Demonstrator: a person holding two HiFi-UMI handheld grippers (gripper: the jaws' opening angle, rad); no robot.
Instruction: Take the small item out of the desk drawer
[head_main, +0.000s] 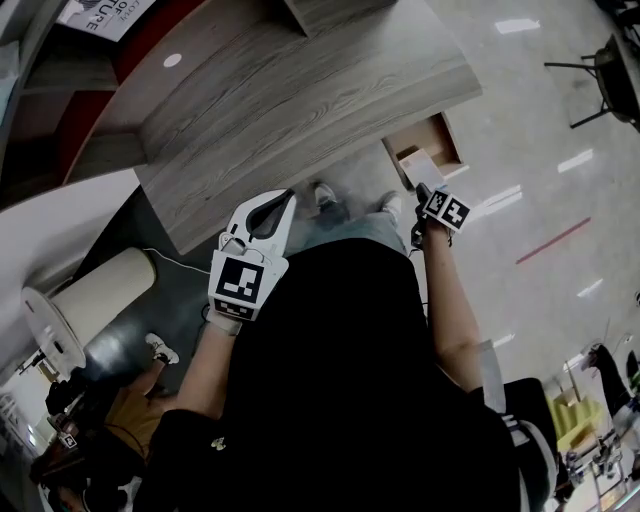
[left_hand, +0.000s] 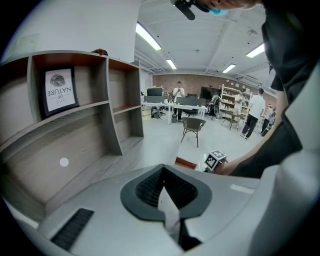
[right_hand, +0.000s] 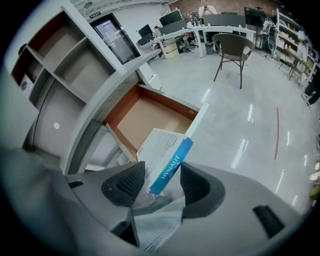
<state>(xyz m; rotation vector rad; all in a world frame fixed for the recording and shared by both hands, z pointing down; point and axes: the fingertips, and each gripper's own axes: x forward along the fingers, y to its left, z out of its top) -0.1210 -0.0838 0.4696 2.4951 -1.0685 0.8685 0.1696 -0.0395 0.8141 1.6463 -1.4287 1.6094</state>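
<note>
The desk drawer (right_hand: 150, 117) is pulled open, its brown bottom bare; in the head view the drawer (head_main: 447, 135) juts from under the wooden desk (head_main: 300, 90). A small white box with a blue band (right_hand: 162, 152) is tilted between the jaws of my right gripper (right_hand: 162, 168). It touches the left pad, and a sliver of gap shows at the right pad. From the head the box (head_main: 420, 165) lies at the drawer's front, just beyond my right gripper (head_main: 421, 192). My left gripper (left_hand: 162, 167) is raised beside the desk, tips together and empty; seen from the head, the left gripper (head_main: 283, 200) is at the desk edge.
A shelf unit with a framed print (left_hand: 59, 90) rises over the desk. A chair (right_hand: 232, 50) stands on the glossy floor beyond the drawer. A white cylinder (head_main: 90, 295) stands at the lower left of the head view. People stand at far desks.
</note>
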